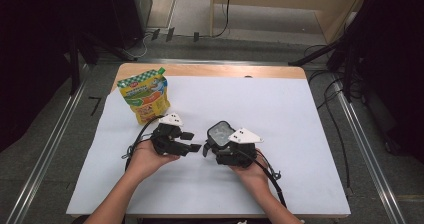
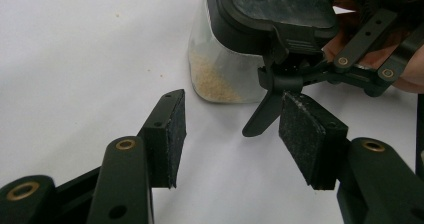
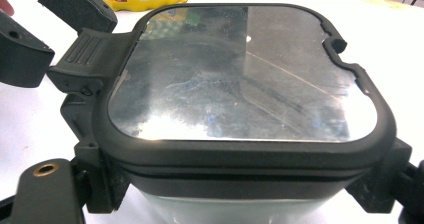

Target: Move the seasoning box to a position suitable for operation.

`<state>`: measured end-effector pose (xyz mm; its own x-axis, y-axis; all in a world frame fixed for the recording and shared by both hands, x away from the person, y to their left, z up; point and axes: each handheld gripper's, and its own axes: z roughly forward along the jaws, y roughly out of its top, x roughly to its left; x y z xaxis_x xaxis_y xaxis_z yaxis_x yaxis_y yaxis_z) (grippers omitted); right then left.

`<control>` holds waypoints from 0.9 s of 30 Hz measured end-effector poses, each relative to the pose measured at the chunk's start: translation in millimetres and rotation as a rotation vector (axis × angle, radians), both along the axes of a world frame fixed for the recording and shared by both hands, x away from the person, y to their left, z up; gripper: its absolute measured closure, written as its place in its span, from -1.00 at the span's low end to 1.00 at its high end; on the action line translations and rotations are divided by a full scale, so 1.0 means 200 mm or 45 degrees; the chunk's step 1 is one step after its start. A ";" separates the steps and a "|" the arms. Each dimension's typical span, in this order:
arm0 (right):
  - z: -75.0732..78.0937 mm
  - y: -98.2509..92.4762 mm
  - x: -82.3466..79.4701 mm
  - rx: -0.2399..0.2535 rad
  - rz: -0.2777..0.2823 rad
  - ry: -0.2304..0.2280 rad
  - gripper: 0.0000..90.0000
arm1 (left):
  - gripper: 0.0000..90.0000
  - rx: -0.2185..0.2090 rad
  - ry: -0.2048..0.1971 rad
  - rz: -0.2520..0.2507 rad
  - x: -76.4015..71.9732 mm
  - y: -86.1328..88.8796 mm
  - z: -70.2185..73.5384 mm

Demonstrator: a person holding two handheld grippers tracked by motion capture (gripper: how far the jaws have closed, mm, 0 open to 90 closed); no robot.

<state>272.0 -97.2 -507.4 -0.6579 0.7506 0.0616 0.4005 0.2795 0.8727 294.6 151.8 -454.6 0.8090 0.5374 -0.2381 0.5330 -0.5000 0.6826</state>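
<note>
A clear container (image 1: 219, 132) with a black-framed lid (image 3: 240, 74) stands on the white sheet, with pale grains (image 2: 212, 81) in its bottom. My right gripper (image 1: 218, 145) is shut on the container's body just under the lid, one jaw on each side (image 3: 215, 196). My left gripper (image 1: 193, 141) is open, level with the lid's side latch (image 3: 85, 54). In the left gripper view the latch flap (image 2: 262, 111) hangs unclipped just ahead of my left gripper (image 2: 235, 134), close to one pad (image 2: 302, 131), and nothing is pressed between the pads.
A yellow and green snack pouch (image 1: 144, 95) stands upright at the table's back left, behind my left hand. The white sheet (image 1: 300, 134) covers most of the wooden table. Cables trail from both grippers toward the near edge.
</note>
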 end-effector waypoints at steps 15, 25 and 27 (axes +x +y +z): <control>0.06 -0.08 -0.06 -0.059 0.030 0.103 -0.59 | 0.08 0.001 0.003 0.006 0.00 0.00 0.00; 0.15 -0.19 -0.17 -0.107 0.103 0.083 -0.33 | 0.39 0.001 0.036 -0.016 0.00 -0.02 -0.01; 0.16 -0.21 -0.18 -0.093 0.132 0.088 -0.18 | 0.46 -0.005 0.077 -0.012 0.02 -0.02 -0.02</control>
